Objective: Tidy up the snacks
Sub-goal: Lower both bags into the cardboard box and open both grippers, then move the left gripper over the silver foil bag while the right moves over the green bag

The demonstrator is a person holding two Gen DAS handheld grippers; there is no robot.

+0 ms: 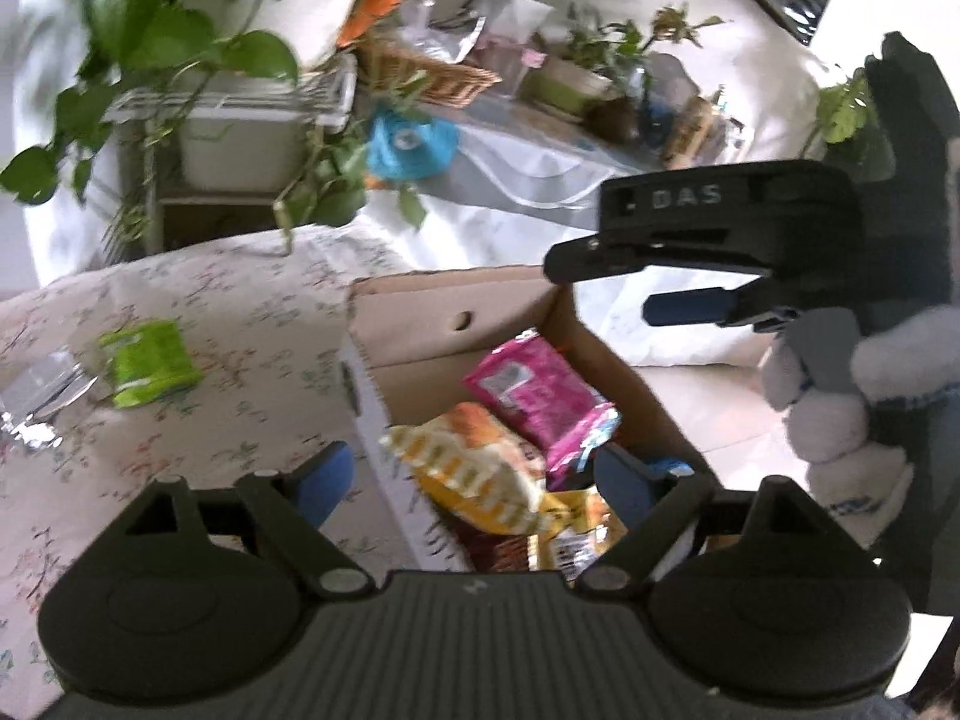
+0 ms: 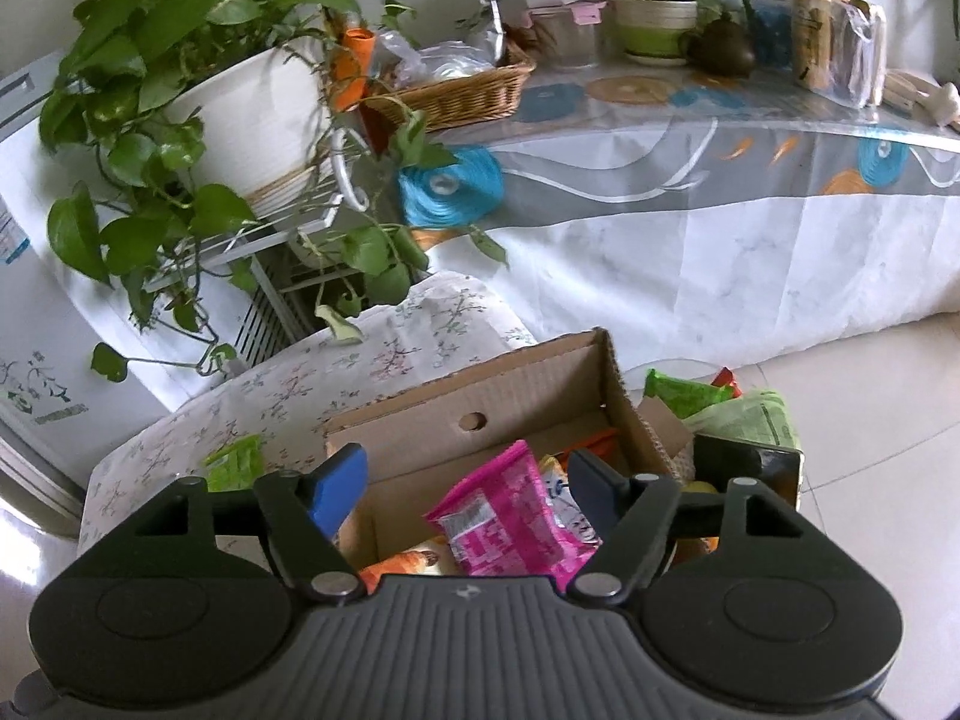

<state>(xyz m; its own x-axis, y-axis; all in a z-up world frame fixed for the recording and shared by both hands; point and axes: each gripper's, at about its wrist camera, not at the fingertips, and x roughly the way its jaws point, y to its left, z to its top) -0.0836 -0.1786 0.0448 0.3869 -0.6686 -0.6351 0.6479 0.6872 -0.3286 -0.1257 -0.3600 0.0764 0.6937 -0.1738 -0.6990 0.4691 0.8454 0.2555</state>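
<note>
- Nearest in both wrist views, an open cardboard box (image 1: 456, 324) sits on a surface covered by a floral cloth (image 1: 240, 300); its far wall has a round hole.
- Inside the box lie the snacks: a pink packet (image 1: 534, 402) towards the far side, a yellow-and-white striped packet (image 1: 474, 480) overlapping it on the near side, and a darker yellow packet (image 1: 570, 534) lower down, partly hidden.
- On the cloth left of the box, well apart from it, a green packet (image 1: 147, 363) lies flat, with crumpled silver foil (image 1: 36, 402) just beside it.
- In the right wrist view, more green wrappers (image 2: 720, 405) are heaped beyond the box's right wall, next to a dark container (image 2: 774, 468).
- Farther off stand a white pot of trailing green leaves (image 2: 240, 120) on a rack, a wicker basket (image 2: 462, 96), and a long table under a patterned drape (image 2: 720, 192) crowded with small pots and jars.
- The left gripper (image 1: 474, 483) hangs over the box's near-left corner with its jaws well apart, blue pads either side of the striped packet; the pads press on nothing.
- The right gripper (image 2: 468, 489), held in a white-gloved hand (image 1: 840, 402), hovers above the box with its jaws parted; the pink packet lies in the gap below them, loose and ungripped.
</note>
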